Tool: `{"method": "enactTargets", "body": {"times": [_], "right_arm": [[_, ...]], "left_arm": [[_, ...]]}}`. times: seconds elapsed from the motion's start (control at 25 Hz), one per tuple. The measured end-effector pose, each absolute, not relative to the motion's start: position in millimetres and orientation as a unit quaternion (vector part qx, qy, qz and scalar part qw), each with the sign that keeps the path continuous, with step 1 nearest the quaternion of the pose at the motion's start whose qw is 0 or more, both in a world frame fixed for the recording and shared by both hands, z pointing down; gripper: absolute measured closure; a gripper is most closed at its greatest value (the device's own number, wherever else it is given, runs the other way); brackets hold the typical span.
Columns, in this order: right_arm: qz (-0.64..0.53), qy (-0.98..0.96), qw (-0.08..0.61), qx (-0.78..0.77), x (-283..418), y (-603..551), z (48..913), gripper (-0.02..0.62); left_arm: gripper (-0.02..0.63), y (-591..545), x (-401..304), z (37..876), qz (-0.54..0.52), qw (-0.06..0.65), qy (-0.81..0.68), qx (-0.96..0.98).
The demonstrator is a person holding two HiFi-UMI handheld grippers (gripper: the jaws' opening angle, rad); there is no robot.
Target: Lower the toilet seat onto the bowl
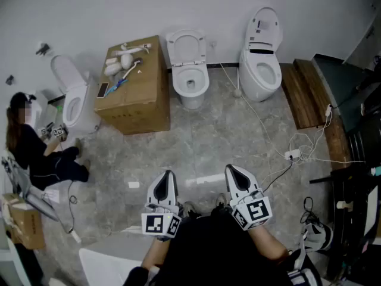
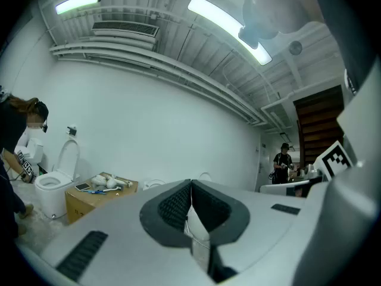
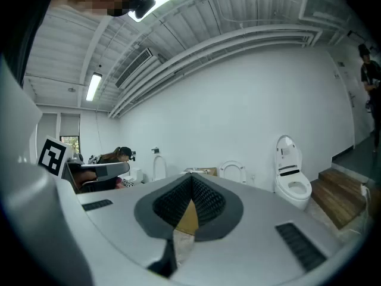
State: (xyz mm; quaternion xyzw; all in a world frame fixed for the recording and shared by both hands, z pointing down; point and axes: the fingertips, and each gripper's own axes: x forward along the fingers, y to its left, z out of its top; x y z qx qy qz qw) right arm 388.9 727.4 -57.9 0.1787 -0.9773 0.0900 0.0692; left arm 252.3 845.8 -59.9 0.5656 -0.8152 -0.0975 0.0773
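Note:
Three white toilets stand along the far wall. The middle toilet (image 1: 189, 79) has its seat ring (image 1: 186, 45) raised against the wall; the ring shows small in the right gripper view (image 3: 233, 171) and in the left gripper view (image 2: 153, 184). My left gripper (image 1: 166, 176) (image 2: 190, 188) and right gripper (image 1: 233, 170) (image 3: 191, 182) are held side by side low in the head view, well short of the toilets. Both are shut with nothing between the pads.
A cardboard box (image 1: 136, 89) with small items on top stands left of the middle toilet. The right toilet (image 1: 262, 58) has its lid up; white cables (image 1: 269, 134) trail across the floor beside wooden steps (image 1: 305, 94). A person (image 1: 37, 154) crouches by the left toilet (image 1: 74, 100).

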Motion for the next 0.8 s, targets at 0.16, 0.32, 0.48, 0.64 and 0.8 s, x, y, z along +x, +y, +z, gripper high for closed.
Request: {"method": "enactTargets", "body": {"times": [0.16,0.32,0.48,0.64,0.8], "right_arm": [[0.092,-0.978,0.068,0.177,392,731,-60,0.575],[0.089,-0.978,0.068,0.177,388,732,-62,0.575],[0.091,-0.977,0.058,0.186,382,737,-62,0.575],[0.093,-0.979,0.057,0.175,370,754,-55,0.476],[0.094,-0.974,0.067,0.195,361,766,-44,0.459]], "left_arm": [[0.583,849,256,-61,-0.097,0.079,-0.816,0.565],[0.583,850,252,-64,-0.095,0.078,-0.818,0.562],[0.579,858,243,-64,-0.100,0.078,-0.817,0.563],[0.453,872,232,-57,-0.091,0.084,-0.814,0.567],[0.451,891,220,-50,-0.090,0.092,-0.807,0.576]]}}
